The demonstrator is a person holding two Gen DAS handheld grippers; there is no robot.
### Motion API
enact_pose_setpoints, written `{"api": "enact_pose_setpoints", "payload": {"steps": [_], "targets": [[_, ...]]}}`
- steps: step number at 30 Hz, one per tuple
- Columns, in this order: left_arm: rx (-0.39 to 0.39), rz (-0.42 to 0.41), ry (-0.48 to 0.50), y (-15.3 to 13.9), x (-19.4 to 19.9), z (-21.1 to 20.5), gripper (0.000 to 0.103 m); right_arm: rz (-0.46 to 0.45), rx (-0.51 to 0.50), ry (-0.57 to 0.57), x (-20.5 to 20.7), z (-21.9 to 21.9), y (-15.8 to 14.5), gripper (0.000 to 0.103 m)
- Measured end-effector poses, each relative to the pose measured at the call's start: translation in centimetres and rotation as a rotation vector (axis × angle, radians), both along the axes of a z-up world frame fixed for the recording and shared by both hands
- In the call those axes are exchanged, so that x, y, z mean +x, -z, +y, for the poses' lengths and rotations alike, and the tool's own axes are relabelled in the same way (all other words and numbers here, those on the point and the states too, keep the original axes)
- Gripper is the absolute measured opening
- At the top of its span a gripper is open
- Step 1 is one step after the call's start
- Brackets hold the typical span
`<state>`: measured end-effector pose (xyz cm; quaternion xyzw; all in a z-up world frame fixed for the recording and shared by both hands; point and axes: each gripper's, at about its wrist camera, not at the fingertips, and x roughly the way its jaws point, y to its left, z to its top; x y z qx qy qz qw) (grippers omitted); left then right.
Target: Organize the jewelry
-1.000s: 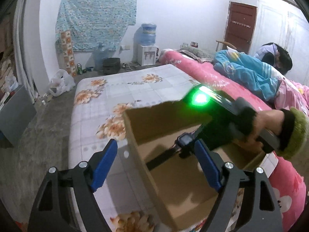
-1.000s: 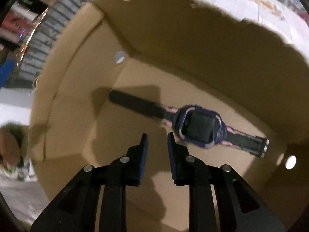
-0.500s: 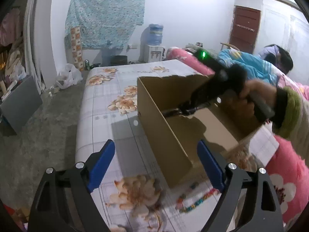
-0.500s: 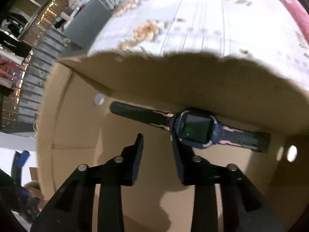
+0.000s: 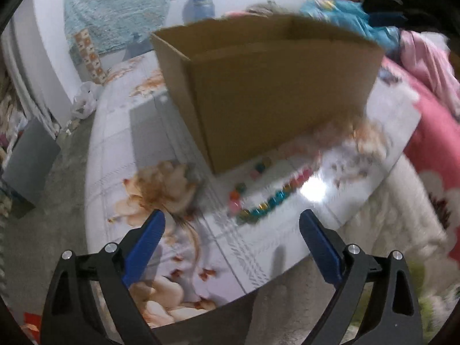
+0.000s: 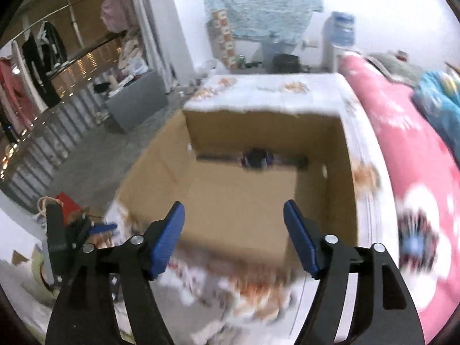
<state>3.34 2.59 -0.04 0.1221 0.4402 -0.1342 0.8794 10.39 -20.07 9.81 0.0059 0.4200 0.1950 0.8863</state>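
Observation:
A brown cardboard box (image 5: 276, 92) stands on the floral-covered table (image 5: 138, 132). A colourful bead bracelet (image 5: 264, 201) lies on the table in front of the box. My left gripper (image 5: 231, 241) is open and empty, low over the table just short of the bracelet. In the right wrist view the box (image 6: 230, 210) is seen from above with a purple watch (image 6: 256, 158) lying at its far inner wall. My right gripper (image 6: 233, 230) is open and empty, above the box's near edge. Both views are blurred.
A pink floral bed (image 6: 402, 149) runs along the table's right side. A grey cabinet (image 5: 28, 158) stands on the floor to the left. A water dispenser (image 6: 336, 40) and a blue cloth on the wall (image 6: 261, 3) are at the back.
My right gripper has opened wide and pulled up and back out of the box, leaving the watch inside. My left gripper has dropped back and down toward the bead bracelet.

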Motion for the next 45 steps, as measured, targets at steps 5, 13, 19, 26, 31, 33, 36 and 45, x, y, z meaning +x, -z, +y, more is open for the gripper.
{"api": "enact_pose_setpoints", "payload": {"steps": [5, 13, 19, 26, 31, 33, 36, 45], "targets": [[0.065, 0.004, 0.005, 1.7, 0.1, -0.9, 0.094, 0.121, -0.01, 0.17, -4.1, -1.3, 5.8, 0.075], [-0.032, 0.031, -0.051, 2.1, 1.3, 0.3, 0.098, 0.078, -0.114, 0.268, -6.1, 0.1, 6.2, 0.095], [-0.038, 0.034, -0.063, 2.3, 1.5, 0.4, 0.098, -0.027, -0.273, 0.316, -6.1, 2.6, 5.9, 0.095], [-0.049, 0.081, -0.067, 2.3, 2.2, 0.7, 0.099, -0.159, -0.319, 0.361, -7.2, 1.6, 4.2, 0.095], [-0.058, 0.078, -0.057, 2.4, 2.5, 0.8, 0.099, -0.284, -0.171, 0.339, -8.5, 0.6, 3.0, 0.095], [-0.063, 0.068, -0.052, 2.5, 2.4, 0.8, 0.099, -0.28, -0.134, 0.327, -8.4, 0.4, 3.2, 0.095], [-0.057, 0.064, -0.039, 2.4, 2.5, 0.9, 0.099, -0.253, -0.105, 0.329, -8.3, 0.1, 3.7, 0.095], [-0.137, -0.046, -0.032, -0.6, 1.5, 1.6, 0.081, -0.133, 0.045, 0.325, -8.1, -2.0, 4.7, 0.088]]}}
